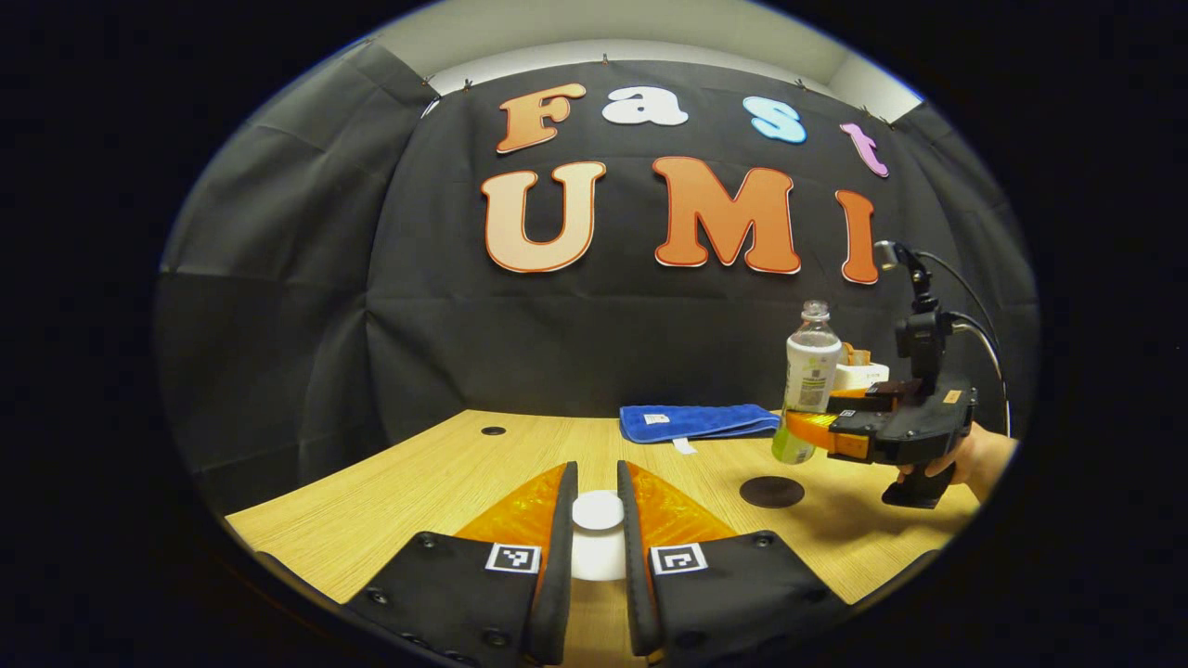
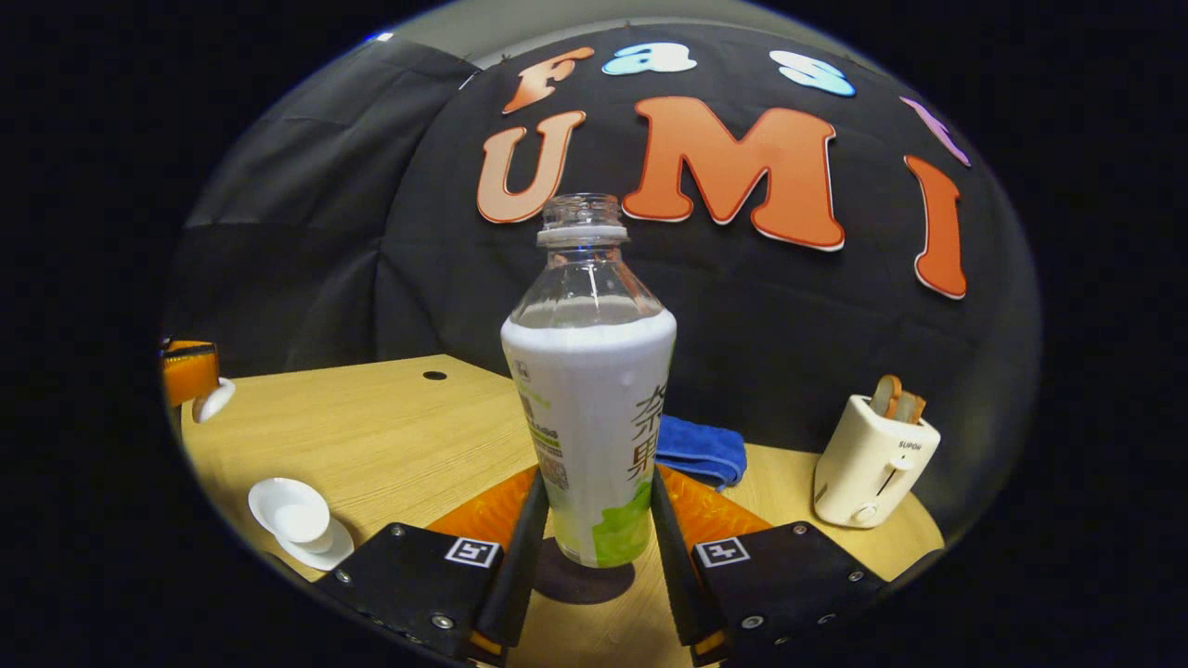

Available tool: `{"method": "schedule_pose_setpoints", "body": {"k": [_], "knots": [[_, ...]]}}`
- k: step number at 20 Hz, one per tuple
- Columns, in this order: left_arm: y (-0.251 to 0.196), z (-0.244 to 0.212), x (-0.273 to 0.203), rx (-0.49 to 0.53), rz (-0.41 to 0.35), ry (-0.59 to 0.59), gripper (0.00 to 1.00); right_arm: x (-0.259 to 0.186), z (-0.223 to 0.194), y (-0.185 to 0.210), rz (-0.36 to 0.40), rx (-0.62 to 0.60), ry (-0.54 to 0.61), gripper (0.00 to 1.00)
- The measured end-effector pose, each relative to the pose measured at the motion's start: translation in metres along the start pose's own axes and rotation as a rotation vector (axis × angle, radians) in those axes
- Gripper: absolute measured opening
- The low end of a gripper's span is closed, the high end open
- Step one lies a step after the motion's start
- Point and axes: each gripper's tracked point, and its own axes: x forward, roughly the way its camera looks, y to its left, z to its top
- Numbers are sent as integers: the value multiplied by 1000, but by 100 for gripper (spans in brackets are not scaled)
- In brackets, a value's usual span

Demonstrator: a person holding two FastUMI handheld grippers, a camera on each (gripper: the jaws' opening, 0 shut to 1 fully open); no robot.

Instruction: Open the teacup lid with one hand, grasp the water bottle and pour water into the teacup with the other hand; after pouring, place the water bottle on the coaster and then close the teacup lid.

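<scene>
Right gripper [image 2: 594, 533] is clamping the uncapped, white-labelled clear plastic water bottle [image 2: 591, 408] upright above the dark round coaster [image 1: 772, 492]; left gripper [image 1: 597, 529] is pinching the white ceramic lid [image 1: 598, 510]. The open white teacup [image 2: 295, 518] is sitting well left. Risk: a tilt could spill; a misaligned lid could slip.

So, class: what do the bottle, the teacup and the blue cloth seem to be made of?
Bottle: probably clear plastic, see-through above a printed sleeve.
Teacup: looks like glazed white ceramic, smooth and shiny.
Blue cloth: soft, matte fabric, folded, perhaps towelling.
</scene>
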Motion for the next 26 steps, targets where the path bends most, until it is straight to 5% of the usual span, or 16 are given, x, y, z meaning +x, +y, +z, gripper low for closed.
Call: {"method": "schedule_pose_setpoints", "body": {"k": [10, 17, 19, 22, 26], "knots": [[-6, -3, 5, -6, -6, 15, 29, 9, 1, -2, 30, 118, 170, 63], [-17, -7, 6, -9, -29, 36, 28, 6, -1, -4, 23, 123, 179, 63], [-20, -11, 8, -18, -36, 44, 29, 5, 2, -1, 45, 140, 179, 68], [-30, -20, 13, -45, -61, 74, 29, -8, 15, -3, 55, 138, 148, 96], [-46, -31, 20, -54, -85, 104, 28, -25, 23, -4, 58, 100, 112, 98]]}}
